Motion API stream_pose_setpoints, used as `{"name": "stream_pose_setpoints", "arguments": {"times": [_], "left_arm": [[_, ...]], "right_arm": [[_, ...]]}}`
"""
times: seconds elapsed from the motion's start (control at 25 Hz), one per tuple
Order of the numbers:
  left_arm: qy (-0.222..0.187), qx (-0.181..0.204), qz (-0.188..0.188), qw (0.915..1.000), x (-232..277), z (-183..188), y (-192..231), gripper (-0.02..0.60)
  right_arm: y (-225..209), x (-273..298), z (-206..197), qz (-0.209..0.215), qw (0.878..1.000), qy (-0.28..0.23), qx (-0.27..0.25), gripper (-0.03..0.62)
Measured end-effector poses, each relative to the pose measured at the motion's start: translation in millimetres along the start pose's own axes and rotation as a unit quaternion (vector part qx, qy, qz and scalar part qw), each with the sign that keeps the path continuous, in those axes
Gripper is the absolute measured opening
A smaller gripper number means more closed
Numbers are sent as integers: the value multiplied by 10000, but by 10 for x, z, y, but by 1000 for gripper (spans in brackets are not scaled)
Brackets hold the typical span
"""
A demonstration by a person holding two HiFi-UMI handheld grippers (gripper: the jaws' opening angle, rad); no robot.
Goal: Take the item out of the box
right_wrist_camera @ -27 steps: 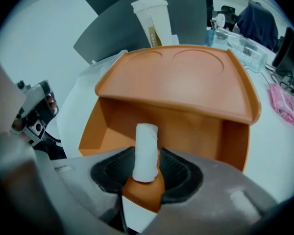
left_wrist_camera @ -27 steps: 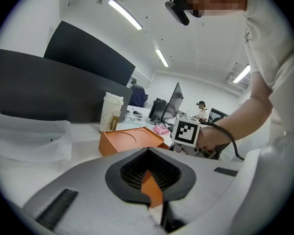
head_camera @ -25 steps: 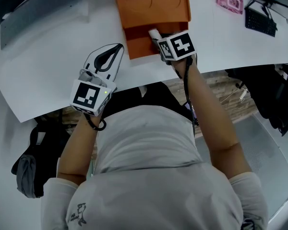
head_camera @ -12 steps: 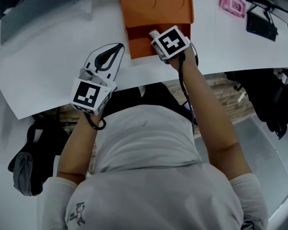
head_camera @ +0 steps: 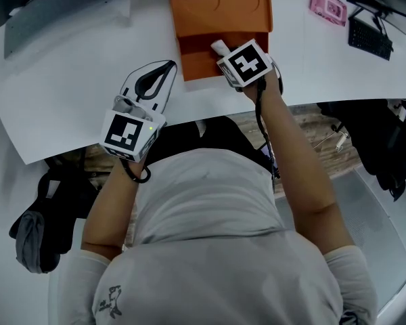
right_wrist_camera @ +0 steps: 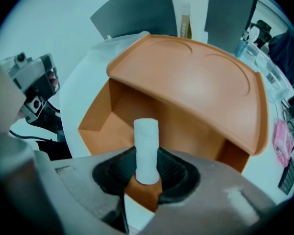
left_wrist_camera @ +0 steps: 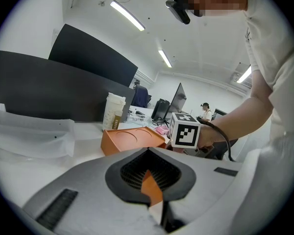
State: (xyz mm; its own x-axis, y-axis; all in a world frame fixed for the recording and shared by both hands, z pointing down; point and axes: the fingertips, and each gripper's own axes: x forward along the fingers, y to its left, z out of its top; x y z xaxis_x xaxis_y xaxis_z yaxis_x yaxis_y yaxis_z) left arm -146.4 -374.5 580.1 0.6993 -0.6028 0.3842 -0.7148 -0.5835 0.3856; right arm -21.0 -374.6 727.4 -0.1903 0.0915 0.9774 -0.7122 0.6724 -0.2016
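Table: white, smooth, curved-edged table (head_camera: 68, 80); all the items listed sit on it.
Box: orange box (head_camera: 220, 9) of matte sheet material, rectangular with rounded far corners. Its broad flat lid (right_wrist_camera: 186, 82) has two shallow arc outlines pressed into it. The near part is open, showing plain angular walls and a floor in the same orange.
Item: short white cylinder (head_camera: 219, 47) with a dull, slightly grainy surface and flat ends (right_wrist_camera: 146, 141). It is still inside the box, over the open near compartment, and pokes out past the jaw tips.
Right gripper: right gripper (head_camera: 224, 54) points steeply down into the open compartment, marker cube on top. The jaws are grey and foam-like, with black ribbed pads forming a diamond-shaped recess (right_wrist_camera: 147, 153). They have just been closing. The cylinder runs through the recess, and the tips meet its two sides with no gap showing. An orange wedge of box shows through the narrow opening behind it.
Left gripper: left gripper (head_camera: 170, 64) is over the table's near edge, well apart from the orange box. It has the same grey skin and black ribbed lining (left_wrist_camera: 148, 150). The jaws are drawn together at the tips with nothing in them.
Background: tall pale cup with a brown band (left_wrist_camera: 113, 111) stands beyond the box. A small pink object (head_camera: 325, 2) and a black keyboard (head_camera: 369, 31) are at the far right.
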Motion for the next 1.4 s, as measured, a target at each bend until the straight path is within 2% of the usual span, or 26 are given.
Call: {"name": "stream_pose_setpoints", "arguments": {"times": [0.4,0.72,1.04,1.32,1.4], "left_arm": [[-162,227,61,9996,-62,152,-401,-2],[-386,621,102,9973,-237,491,-796,-2],[-754,1080,441,9903,-562,1101,-1127,-2],[-1380,1251,415,9816,-874,1835,-1423,-2],[-1530,1319,412,9785,-964,1991,-1504,-2]], "right_arm": [[95,-548,-8,102,9935,-1090,-297,126],[171,-1327,-75,-145,9759,-2139,-409,126],[238,-2307,-229,-323,9438,-3271,-340,126],[252,-3251,-272,-543,8990,-4329,-377,126],[216,-3429,-345,-641,8897,-4505,-370,126]]}}
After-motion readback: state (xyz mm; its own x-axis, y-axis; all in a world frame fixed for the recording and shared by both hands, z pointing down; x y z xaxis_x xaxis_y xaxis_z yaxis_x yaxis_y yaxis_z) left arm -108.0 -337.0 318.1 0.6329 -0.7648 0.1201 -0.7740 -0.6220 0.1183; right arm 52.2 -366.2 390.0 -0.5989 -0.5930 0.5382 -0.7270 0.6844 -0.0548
